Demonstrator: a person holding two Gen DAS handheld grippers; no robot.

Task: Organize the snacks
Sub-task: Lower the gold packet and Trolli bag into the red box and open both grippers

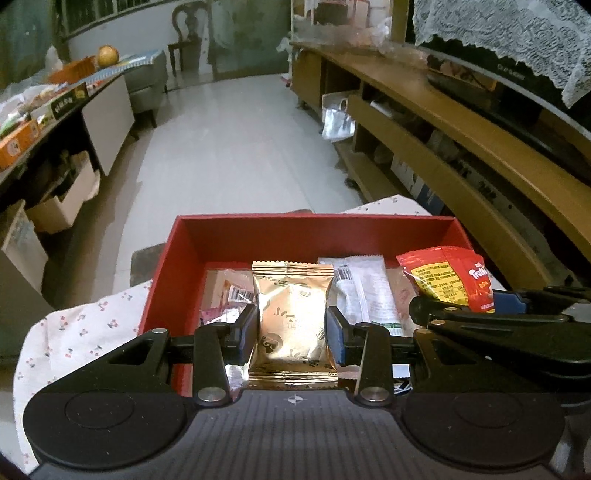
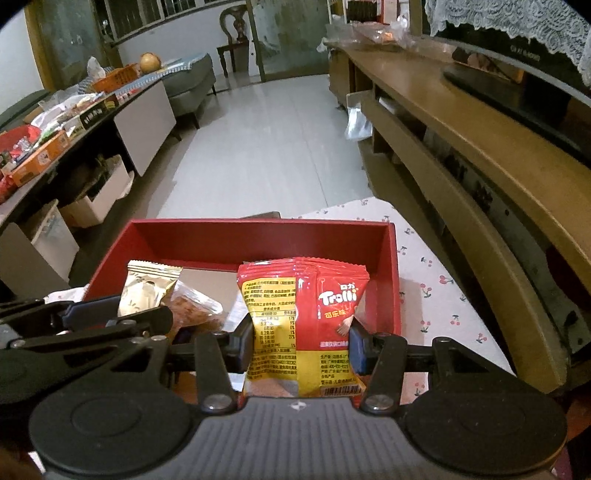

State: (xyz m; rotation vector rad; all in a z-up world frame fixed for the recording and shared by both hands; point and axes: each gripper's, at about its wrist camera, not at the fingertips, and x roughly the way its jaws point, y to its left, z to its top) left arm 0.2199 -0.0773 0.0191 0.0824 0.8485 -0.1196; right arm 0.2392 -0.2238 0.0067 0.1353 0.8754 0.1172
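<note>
My left gripper (image 1: pixel 291 328) is shut on a gold snack packet (image 1: pixel 291 317) and holds it over the near part of a red box (image 1: pixel 314 229). My right gripper (image 2: pixel 301 341) is shut on a red and yellow Trolli candy packet (image 2: pixel 299 325), held over the right part of the same red box (image 2: pixel 258 236). Inside the box lie a white wrapped snack (image 1: pixel 364 291), a pink-edged clear packet (image 1: pixel 231 295) and an orange-brown snack (image 2: pixel 195 306). The Trolli packet also shows in the left wrist view (image 1: pixel 448 277), and the gold packet shows in the right wrist view (image 2: pixel 146 288).
The box sits on a white cherry-print cloth (image 2: pixel 436 295). A wooden TV stand (image 2: pixel 480 155) runs along the right. A low table with snack boxes (image 2: pixel 40 155) stands at the left. White tiled floor (image 2: pixel 266 147) stretches ahead to a chair (image 2: pixel 236 33).
</note>
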